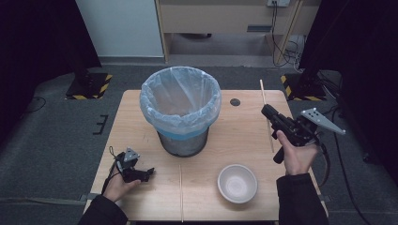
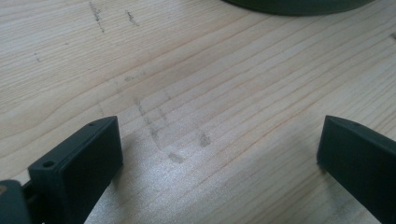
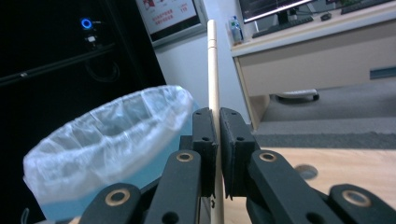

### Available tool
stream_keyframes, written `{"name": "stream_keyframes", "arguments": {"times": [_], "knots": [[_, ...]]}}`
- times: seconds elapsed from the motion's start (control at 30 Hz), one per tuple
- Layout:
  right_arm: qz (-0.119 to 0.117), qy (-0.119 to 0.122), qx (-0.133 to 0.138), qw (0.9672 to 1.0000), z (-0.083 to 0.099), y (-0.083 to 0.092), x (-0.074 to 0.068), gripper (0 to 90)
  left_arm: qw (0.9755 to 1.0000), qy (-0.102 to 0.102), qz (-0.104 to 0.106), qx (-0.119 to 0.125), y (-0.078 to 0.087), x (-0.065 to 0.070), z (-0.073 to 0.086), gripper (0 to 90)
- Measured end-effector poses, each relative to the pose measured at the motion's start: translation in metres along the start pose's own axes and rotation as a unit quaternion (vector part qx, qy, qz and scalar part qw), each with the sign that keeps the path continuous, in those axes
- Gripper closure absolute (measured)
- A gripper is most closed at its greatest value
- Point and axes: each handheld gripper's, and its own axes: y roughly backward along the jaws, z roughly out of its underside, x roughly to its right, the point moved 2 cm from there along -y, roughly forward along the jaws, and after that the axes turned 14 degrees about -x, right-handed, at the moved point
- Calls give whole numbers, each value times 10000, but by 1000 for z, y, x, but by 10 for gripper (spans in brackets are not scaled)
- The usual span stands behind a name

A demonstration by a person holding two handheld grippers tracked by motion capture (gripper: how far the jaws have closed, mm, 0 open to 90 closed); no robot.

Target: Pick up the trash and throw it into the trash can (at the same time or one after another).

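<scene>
Nearest the camera in the high view, a pale bowl sits on the wooden surface, on the person's side of the lined bin and a little to its right. Left of the bin and near the surface's front edge, the left claw rests low with its jaws spread wide and nothing between them, bare wood showing in the gap in the left gripper view. To the right of the bin, the right claw is raised off the surface and clenched on a thin wooden stick; in the right gripper view the stick stands up between the pressed pads, with the bin's plastic liner just beside and behind it. In the high view the stick runs from beyond the claw back toward the person, right of the bin. It looks very light and stiff, but slender enough to snap or pivot in a pinch. Smooth wood could slide through hard pads, so a grip nearer its middle, square across its width, should keep it from swinging.
</scene>
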Motion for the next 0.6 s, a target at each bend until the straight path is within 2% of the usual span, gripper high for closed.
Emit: {"name": "stream_keyframes", "arguments": {"times": [0.37,0.6], "knots": [[-152,235,160,9995,-35,-15,-26,857,10000,-4,1,0,0,0,0,0],[-239,353,171,9989,-51,-29,-45,857,10000,-5,1,8,0,0,0,0]]}}
